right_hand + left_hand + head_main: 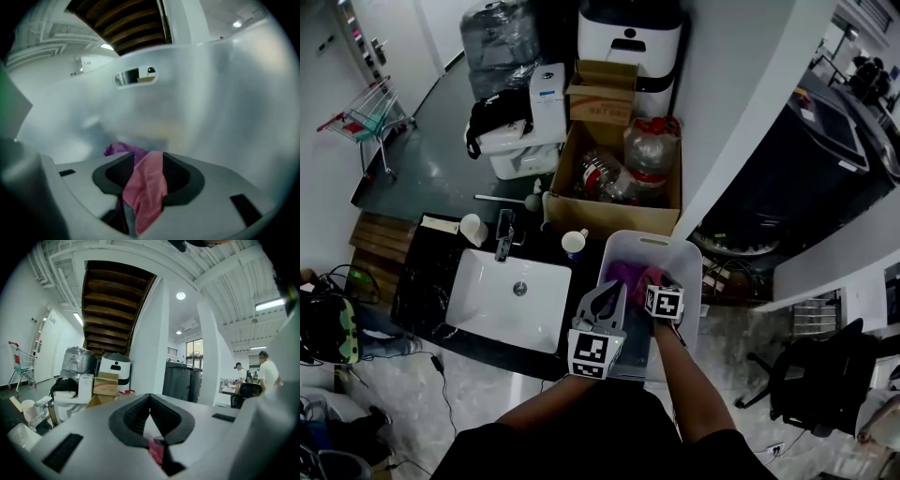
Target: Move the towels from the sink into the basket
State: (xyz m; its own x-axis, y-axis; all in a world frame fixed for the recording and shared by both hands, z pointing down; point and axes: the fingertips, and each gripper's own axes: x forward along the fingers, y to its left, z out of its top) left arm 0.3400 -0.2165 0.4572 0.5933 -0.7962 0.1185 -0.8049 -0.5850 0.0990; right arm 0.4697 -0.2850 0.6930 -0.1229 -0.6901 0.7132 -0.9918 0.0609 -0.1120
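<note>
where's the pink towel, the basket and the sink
pink towel [146, 185], right gripper view, its hanging middle fold
basket [647, 234], head view, its far rim
sink [490, 309], head view, bare basin floor

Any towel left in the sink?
No: the head view shows the sink basin bare white with only its drain, while the pink and purple towels lie in the basket.

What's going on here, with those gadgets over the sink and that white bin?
A person holds a two-jaw gripper in each hand. The right gripper reaches into the white basket with a pink towel between its parted jaws, next to a purple towel lying there. The left gripper hovers shut near the basket's rim. No towel shows in the sink.
</note>
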